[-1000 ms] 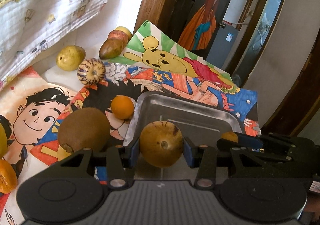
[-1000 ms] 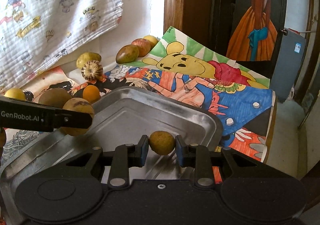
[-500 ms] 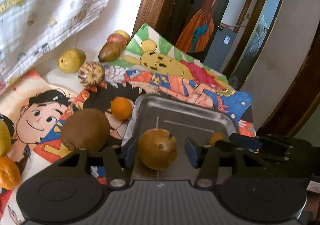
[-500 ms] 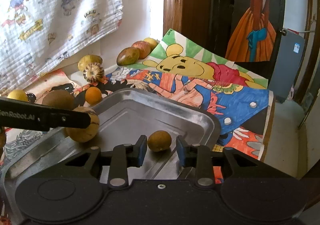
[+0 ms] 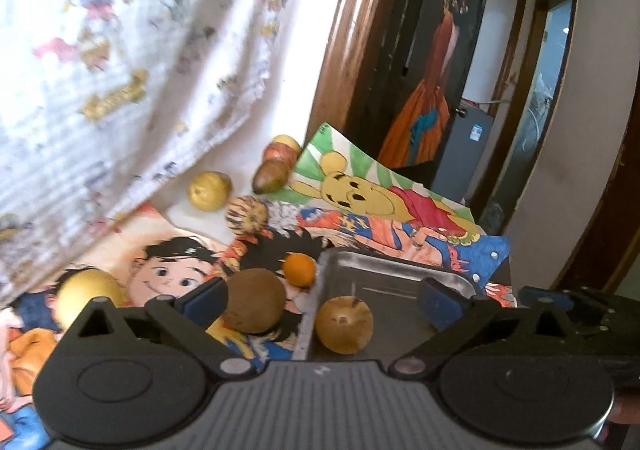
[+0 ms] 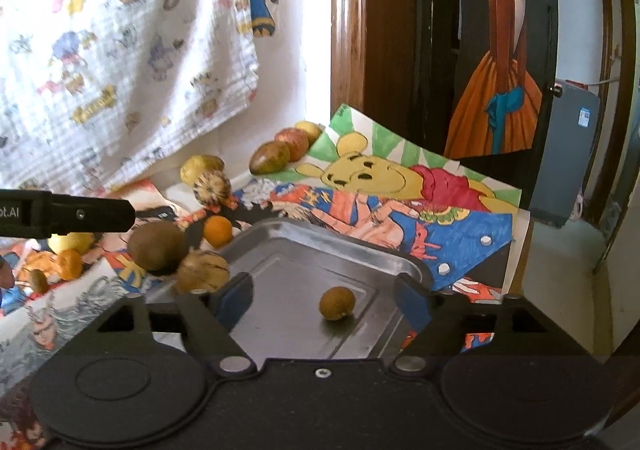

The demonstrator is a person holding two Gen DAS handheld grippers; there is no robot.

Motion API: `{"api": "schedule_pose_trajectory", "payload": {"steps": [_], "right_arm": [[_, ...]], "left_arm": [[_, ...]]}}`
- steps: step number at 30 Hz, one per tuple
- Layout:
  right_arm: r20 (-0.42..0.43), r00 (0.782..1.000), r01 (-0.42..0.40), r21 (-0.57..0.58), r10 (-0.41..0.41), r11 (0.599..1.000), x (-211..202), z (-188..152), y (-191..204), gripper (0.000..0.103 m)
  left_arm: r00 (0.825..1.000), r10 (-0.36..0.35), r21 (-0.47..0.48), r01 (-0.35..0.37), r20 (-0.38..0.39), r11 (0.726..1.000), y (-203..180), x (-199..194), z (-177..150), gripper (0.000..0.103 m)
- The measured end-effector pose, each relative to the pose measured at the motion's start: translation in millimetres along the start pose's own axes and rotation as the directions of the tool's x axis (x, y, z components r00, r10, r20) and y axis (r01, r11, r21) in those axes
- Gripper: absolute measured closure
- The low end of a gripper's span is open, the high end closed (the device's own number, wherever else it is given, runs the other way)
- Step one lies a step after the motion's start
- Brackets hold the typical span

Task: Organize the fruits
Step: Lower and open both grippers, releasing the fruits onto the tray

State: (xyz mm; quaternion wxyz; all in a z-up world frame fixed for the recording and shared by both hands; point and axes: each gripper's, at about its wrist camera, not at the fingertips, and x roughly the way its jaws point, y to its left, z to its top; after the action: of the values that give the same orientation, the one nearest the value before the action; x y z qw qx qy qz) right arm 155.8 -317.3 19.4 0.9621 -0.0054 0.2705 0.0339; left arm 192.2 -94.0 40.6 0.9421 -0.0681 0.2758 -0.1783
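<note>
Steel tray (image 5: 400,278), left wrist view: a round tan fruit (image 5: 344,324) with a dark stem dimple and faint streaks lies at the tray's near left edge. The left gripper (image 5: 322,296) has its jaws spread wide and holds nothing. A brown fuzzy fruit (image 5: 254,300) and a small orange (image 5: 299,269) sit just outside the tray's left rim on the cartoon-printed cloth (image 5: 168,258).

Right wrist view: a small olive-brown oval fruit (image 6: 337,303) rests on the tray (image 6: 320,242) floor, alone near the middle. The right gripper (image 6: 324,298) is fully open and empty, its blue pads apart from the fruit. The tan fruit (image 6: 202,272) sits at the tray's left edge, touching the brown fuzzy fruit (image 6: 158,246).
</note>
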Motion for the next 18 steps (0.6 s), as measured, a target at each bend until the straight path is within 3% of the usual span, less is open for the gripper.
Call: {"api": "schedule_pose_trajectory", "payload": {"steps": [6, 12, 18], "right_arm": [[0.048, 0.999, -0.011, 0.016, 0.010, 1.000, -33.0, -0.8, 14.8, 0.001], [0.037, 0.999, -0.028, 0.039, 0.027, 0.999, -63.9, -6.3, 33.9, 0.001], [-0.023, 0.999, -0.045, 0.059, 0.046, 0.997, -89.9, -16.5, 59.0, 0.001]], "left_arm": [[0.999, 0.034, -0.037, -0.033, 0.026, 0.999, 11.7, -33.5, -7.7, 0.000], [0.995, 0.083, -0.018, -0.082, 0.057, 0.996, 20.6, -70.9, -22.8, 0.000], [0.989, 0.146, -0.032, -0.145, 0.031, 0.989, 34.4, -104.0, -37.3, 0.000]]}}
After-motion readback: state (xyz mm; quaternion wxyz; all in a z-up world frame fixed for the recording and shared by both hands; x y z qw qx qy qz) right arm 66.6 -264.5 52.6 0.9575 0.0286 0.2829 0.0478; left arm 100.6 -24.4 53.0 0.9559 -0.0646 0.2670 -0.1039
